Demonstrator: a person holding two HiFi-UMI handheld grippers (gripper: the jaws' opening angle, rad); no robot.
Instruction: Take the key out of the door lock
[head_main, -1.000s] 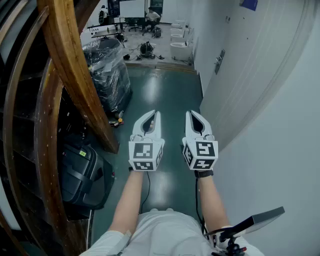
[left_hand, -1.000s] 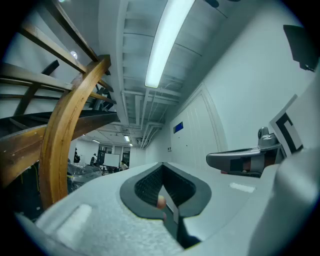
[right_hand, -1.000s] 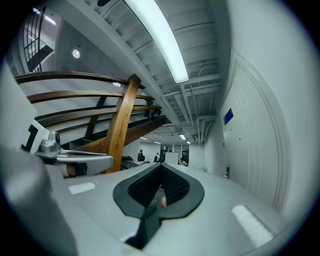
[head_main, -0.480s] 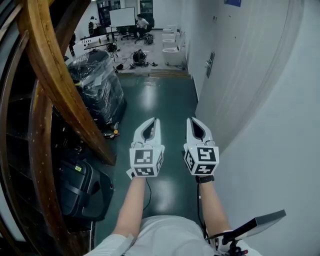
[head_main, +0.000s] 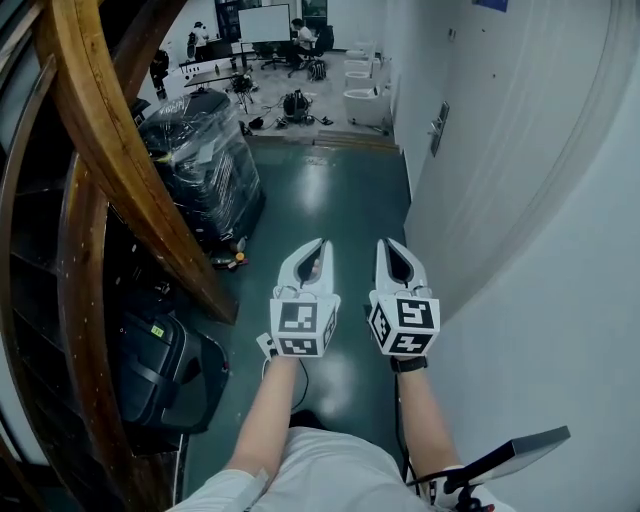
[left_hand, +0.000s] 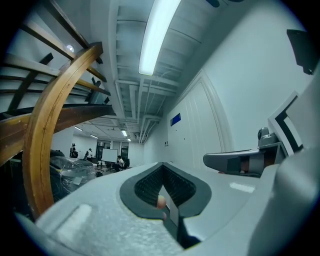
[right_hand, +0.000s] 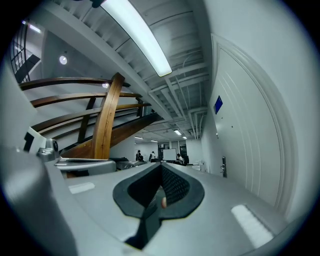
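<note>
Both grippers are held side by side above the green corridor floor, pointing down the hall. My left gripper (head_main: 318, 244) is shut with nothing in it, and so is my right gripper (head_main: 388, 243). A white door (head_main: 500, 120) stands in the right wall, far ahead of the grippers. Its metal handle and lock plate (head_main: 437, 125) are small, and no key can be made out on them. In the right gripper view the lock plate (right_hand: 223, 167) shows right of the closed jaws (right_hand: 161, 167). The left gripper view shows its own closed jaws (left_hand: 162, 165) and the white wall.
A curved wooden stair beam (head_main: 120, 150) rises at the left. A plastic-wrapped pallet (head_main: 205, 165) and a black case (head_main: 160, 365) stand along the left side. White fixtures (head_main: 362, 100) and people sit in the room at the far end.
Both grippers sit slightly lower in the head view, still side by side and shut. The view has swayed a little; the door stays far off.
</note>
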